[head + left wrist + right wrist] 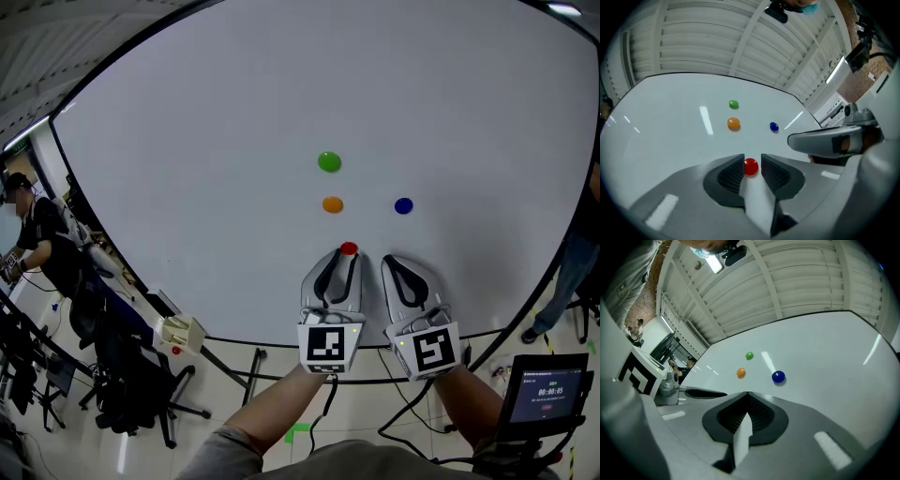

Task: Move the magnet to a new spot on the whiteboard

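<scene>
The red magnet [750, 167] is seen flat on the whiteboard [187, 187], lowest of the group, a round dome with no long axis to be told; it is flanked, not pinched, by the parted jaws of the left gripper [752, 161]. The right gripper [747, 394] is closed on nothing. Four magnets are counted: one red, one orange [332, 204], one green [328, 161], one blue [403, 205]

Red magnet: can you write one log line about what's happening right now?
left gripper: open, red magnet between its jaws on the whiteboard | right gripper: shut, empty | green magnet, orange magnet, blue magnet: untouched
</scene>
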`<state>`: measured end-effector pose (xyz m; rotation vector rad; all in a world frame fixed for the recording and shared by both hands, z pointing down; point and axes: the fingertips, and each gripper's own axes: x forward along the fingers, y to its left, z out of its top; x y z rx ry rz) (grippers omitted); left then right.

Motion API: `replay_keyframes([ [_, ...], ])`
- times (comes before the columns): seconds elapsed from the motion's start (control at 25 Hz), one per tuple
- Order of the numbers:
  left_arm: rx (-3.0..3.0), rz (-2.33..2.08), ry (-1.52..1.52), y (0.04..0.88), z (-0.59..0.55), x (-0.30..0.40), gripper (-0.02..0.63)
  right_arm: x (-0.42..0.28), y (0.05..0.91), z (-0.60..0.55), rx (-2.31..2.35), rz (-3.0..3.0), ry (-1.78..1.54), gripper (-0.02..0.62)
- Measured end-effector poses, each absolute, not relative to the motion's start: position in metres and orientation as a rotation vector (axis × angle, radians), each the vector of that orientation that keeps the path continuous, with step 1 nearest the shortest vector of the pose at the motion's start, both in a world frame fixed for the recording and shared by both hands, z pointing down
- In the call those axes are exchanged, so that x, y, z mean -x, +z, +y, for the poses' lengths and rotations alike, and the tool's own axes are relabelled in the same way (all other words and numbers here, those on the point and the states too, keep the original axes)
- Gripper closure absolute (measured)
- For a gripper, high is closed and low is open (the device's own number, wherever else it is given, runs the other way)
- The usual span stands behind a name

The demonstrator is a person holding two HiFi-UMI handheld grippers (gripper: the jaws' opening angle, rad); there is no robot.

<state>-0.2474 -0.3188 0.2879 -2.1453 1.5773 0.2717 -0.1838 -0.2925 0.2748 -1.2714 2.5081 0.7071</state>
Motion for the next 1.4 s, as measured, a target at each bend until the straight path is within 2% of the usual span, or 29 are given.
replay_keyframes([
  [0.2, 2.054, 1.631, 0.148, 0.296, -0.331, 0.249, 0.413, 0.18, 0.273, -0.294, 1.284, 2.501, 0.697, 0.588],
  [0.4, 1.948, 1.705, 0.081, 0.311, -0.339, 0.26, 0.416, 0.186, 0.286, -0.295, 1.282, 2.496, 0.693, 0.588],
  [0.64, 1.896, 1.753, 0.056, 0.321, -0.347, 0.27, 0.48, 0.194, 0.301, -0.304, 1.276, 2.506, 0.683, 0.588],
  [1.16, 1.99, 1.717, 0.066, 0.314, -0.345, 0.264, 0.484, 0.19, 0.3, -0.302, 1.365, 2.501, 0.569, 0.588],
  [1.4, 2.078, 1.573, 0.072, 0.309, -0.344, 0.222, 0.483, 0.166, 0.304, -0.314, 1.488, 2.479, 0.584, 0.589],
])
